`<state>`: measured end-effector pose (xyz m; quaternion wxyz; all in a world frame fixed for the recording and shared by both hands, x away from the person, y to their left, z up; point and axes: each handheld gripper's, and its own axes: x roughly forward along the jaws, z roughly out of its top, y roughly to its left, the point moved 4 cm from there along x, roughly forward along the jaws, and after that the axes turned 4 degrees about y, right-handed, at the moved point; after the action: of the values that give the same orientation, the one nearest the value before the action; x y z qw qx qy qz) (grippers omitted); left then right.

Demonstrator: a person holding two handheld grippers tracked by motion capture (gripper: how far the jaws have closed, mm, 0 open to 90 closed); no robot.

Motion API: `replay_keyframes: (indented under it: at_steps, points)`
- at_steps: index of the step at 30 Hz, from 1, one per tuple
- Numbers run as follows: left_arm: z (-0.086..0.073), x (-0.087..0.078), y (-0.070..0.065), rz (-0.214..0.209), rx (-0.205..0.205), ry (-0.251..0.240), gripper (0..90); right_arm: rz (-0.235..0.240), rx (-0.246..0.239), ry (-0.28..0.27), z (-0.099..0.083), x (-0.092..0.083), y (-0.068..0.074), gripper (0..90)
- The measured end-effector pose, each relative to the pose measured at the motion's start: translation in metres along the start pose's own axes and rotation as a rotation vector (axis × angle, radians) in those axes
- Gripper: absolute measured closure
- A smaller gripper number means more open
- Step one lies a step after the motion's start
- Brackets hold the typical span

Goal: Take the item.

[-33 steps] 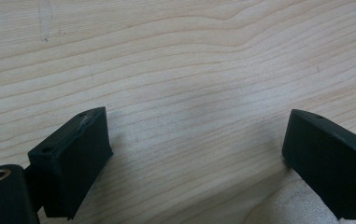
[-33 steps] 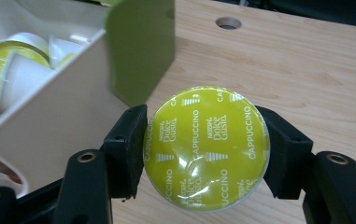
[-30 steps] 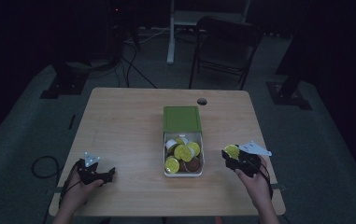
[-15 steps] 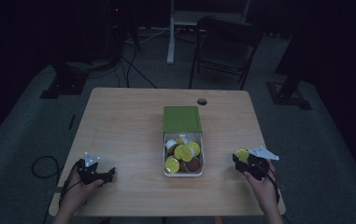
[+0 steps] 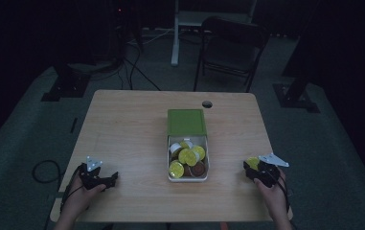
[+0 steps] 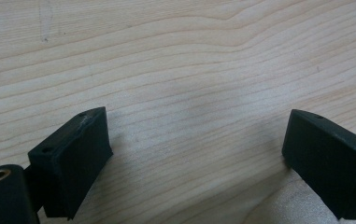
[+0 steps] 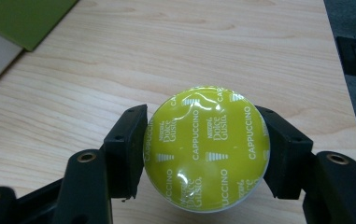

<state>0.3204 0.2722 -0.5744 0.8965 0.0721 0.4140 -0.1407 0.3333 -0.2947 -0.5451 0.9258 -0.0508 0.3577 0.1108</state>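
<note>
Between the right gripper's clenched jaws, yellow-green capsule, round foil lid facing up; left gripper jaws released.

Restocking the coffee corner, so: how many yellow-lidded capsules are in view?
4: one clamped in the right gripper, a yellow capsule; three in the box, at and. Others may lie hidden underneath.

The high view is dim and grainy, and the room around the pale wooden worktop sinks into near black. Both gripper views are bright, evenly lit and sharp. The glossy lime-green foil capsule lid carries small white glare spots. Soft shadows spread beneath the black jaws.
</note>
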Motion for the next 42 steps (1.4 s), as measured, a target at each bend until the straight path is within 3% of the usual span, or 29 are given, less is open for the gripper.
replay_keyframes:
  at_steps: [29, 37, 42]
  points:
    - [0.0, 0.0, 0.0, 0.0, 0.0, 0.0, 8.1, -0.01, -0.006, 0.051, -0.013, 0.014, -0.005, 39.4]
    - [0.0, 0.0, 0.0, 0.0, 0.0, 0.0, 8.1, 0.007, -0.007, 0.066, -0.011, 0.015, -0.004, 29.5]
    - [0.0, 0.0, 0.0, 0.0, 0.0, 0.0, 8.0, 0.008, -0.016, 0.043, -0.004, 0.011, -0.005, 25.2]
